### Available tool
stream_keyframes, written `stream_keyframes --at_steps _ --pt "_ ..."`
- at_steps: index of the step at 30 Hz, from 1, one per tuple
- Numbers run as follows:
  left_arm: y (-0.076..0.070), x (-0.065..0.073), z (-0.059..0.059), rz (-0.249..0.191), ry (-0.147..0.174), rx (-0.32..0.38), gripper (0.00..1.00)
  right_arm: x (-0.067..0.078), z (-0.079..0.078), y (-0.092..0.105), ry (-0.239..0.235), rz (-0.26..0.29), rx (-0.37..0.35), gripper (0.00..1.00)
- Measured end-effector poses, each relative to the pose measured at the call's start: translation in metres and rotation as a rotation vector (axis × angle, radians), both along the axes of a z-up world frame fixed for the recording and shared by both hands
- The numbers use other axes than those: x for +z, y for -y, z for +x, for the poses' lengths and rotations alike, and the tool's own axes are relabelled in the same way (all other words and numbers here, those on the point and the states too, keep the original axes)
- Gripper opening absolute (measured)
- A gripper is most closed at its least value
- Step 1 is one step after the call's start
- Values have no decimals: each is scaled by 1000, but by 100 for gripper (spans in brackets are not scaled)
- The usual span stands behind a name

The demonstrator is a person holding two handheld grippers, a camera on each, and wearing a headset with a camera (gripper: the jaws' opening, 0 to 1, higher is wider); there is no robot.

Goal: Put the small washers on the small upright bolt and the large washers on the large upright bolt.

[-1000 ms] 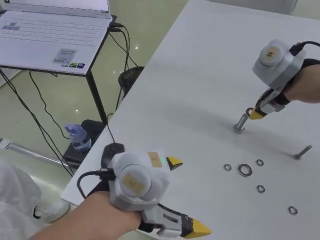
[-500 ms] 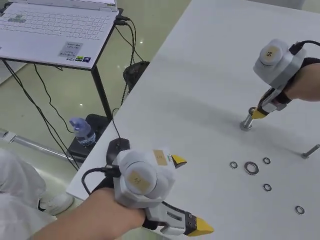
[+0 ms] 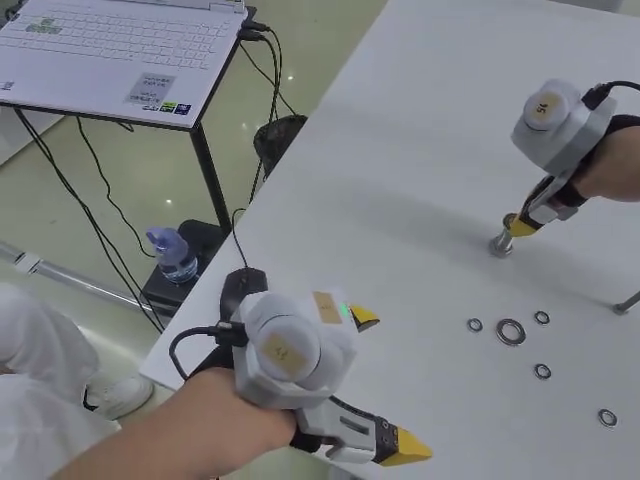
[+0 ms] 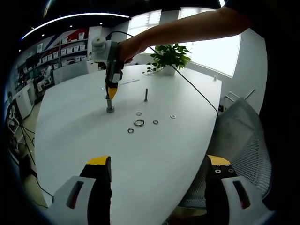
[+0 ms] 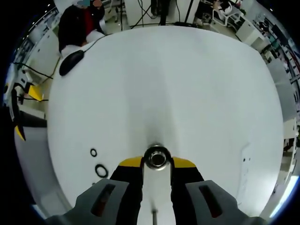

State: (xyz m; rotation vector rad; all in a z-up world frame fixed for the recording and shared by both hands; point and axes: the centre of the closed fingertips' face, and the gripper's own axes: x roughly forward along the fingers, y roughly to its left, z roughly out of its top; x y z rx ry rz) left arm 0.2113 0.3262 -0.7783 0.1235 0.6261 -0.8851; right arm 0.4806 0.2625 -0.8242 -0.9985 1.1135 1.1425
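The small bolt [image 3: 628, 303] is cut off at the right edge. Your right hand-held gripper [image 3: 518, 228] hides the top of the large bolt [image 3: 499, 245], grip unclear. One large washer [image 3: 511, 331] and four small washers [image 3: 474, 325] lie nearer; your left hand-held gripper [image 3: 385, 387] gapes empty.

Your right gripper [image 3: 515, 228] sits at the top of the large bolt [image 3: 500, 243], which stands upright on the tabletop [image 3: 400, 150]. Toward you from that gripper lies the large washer [image 3: 511, 331], with small washers [image 3: 474, 325] scattered around it. The small bolt [image 3: 628, 303] stands off to the right of that gripper. Your left gripper [image 3: 388, 388] hangs at the tabletop's near edge, the washers well ahead of it.
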Motion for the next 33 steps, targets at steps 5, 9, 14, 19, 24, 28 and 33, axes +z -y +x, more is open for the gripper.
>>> stream_keyframes --at_steps 5,9,14,19,24,28,33 --pt "-2 -1 -1 0 -3 1 81 -4 2 -2 -1 -10 5 22" --pt "-2 -1 -2 -1 -7 1 81 -9 4 -1 -3 -15 4 22" --pt "-1 -2 -3 -2 -7 -2 81 -14 2 -3 -17 -19 0 22" --pt "-3 -2 -3 1 -5 -1 82 -17 2 -4 -20 -26 3 22" --pt "-3 -3 -1 4 2 5 84 -20 0 -4 -22 -38 5 22" --pt "-4 -4 0 21 12 10 86 -25 1 -2 -22 -48 6 22" --pt "-7 -5 6 39 34 32 86 -28 1 -1 -20 -48 5 22"
